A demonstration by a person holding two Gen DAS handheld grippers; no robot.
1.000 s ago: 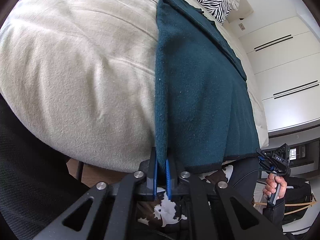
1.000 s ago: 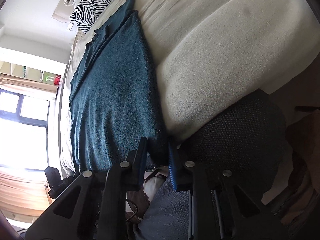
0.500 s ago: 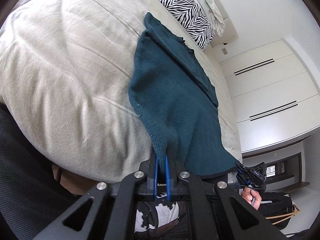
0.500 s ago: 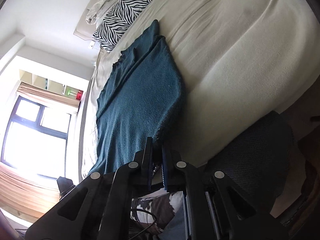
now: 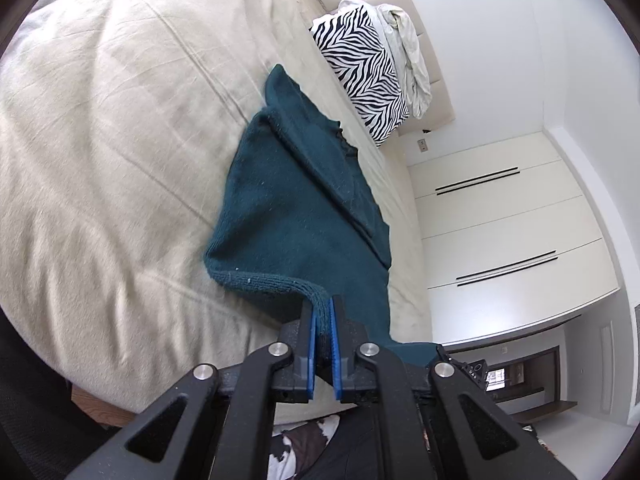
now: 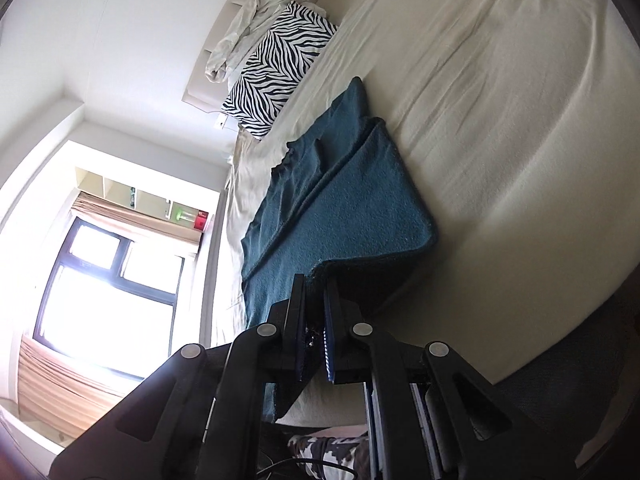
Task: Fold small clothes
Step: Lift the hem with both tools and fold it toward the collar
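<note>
The teal sweater lies lengthwise on the bed, its near hem corners clamped in the left gripper and right gripper; carry both corners evenly toward the zebra pillow.

We have the sweater lying on the bed, its far end toward the pillow at the head. Behind the pillow, against the headboard, lies a crumpled cloth. The sweater's near edge lifts off the bed, one corner between the fingers of the left gripper, the other in the right gripper. Wardrobe doors stand beyond one bedside, a window beyond the other.
</note>
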